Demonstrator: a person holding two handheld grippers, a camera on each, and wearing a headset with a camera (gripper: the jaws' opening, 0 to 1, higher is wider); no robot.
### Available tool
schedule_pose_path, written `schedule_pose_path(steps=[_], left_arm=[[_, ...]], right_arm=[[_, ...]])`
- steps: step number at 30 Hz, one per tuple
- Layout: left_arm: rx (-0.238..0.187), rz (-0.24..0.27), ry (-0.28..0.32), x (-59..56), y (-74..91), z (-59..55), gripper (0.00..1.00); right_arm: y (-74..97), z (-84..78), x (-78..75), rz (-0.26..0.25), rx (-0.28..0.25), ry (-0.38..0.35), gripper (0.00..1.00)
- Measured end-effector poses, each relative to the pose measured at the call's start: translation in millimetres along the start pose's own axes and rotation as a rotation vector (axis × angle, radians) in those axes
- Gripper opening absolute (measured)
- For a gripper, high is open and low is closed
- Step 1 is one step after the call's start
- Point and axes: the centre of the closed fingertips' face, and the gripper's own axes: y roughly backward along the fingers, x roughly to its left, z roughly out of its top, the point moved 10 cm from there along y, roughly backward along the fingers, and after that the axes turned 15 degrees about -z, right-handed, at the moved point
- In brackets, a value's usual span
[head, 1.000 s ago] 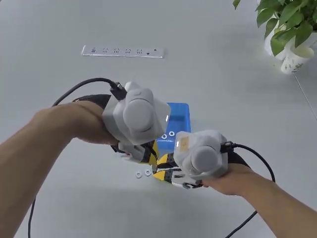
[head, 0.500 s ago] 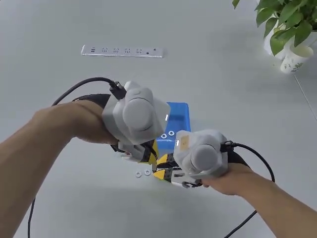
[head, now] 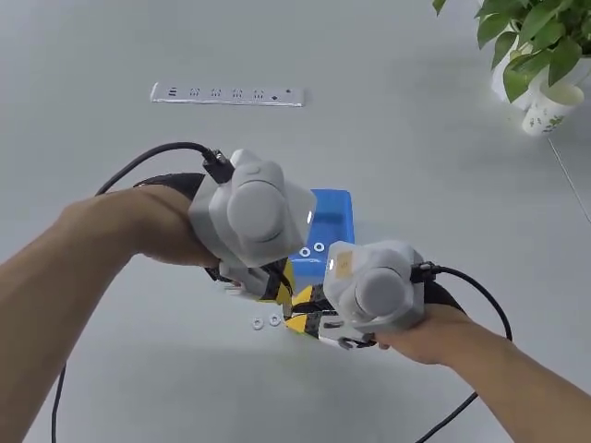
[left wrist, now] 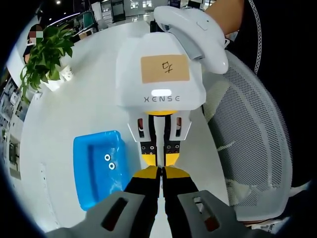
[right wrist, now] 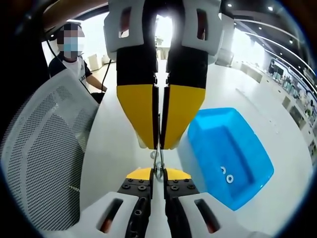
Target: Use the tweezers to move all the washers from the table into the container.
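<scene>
The right gripper [right wrist: 157, 173] pinches slim metal tweezers [right wrist: 157, 159] between its yellow pads. The left gripper [left wrist: 161, 172] meets it tip to tip, jaws pressed together. Two flat ring washers [right wrist: 227, 176] lie in the glossy blue rectangular container [right wrist: 247, 148], and two more washers [head: 266, 322] lie on the smooth grey table [head: 416, 138].

Perhaps the faintest up-left drift of the left gripper [head: 286, 293] (barely discernible)

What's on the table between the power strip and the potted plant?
Nothing. In the head view the table is bare from the power strip across to the potted plant.
</scene>
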Motion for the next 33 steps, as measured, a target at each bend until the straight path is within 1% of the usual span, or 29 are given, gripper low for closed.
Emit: schedule_pose_path(steps=[12,17,26,33], left_arm=[[0.003,0.0,-0.003,-1.1,1.6,-0.4,0.04],[0.003,0.0,-0.003,-2.0,3.5,0.6,0.04],[0.004,0.001,-0.006,-4.3,11.2,3.3,0.04],[0.005,0.002,-0.008,-6.7,20.9,7.9,0.04]], right_arm=[[0.9,1.6,1.1,0.002,-0.002,0.003,0.09],[2.2,3.7,0.4,0.007,-0.001,0.016,0.09],[7.3,10.7,-1.0,0.013,-0.006,0.022,0.09],[14.6,17.5,-3.7,0.016,-0.012,0.025,0.09]])
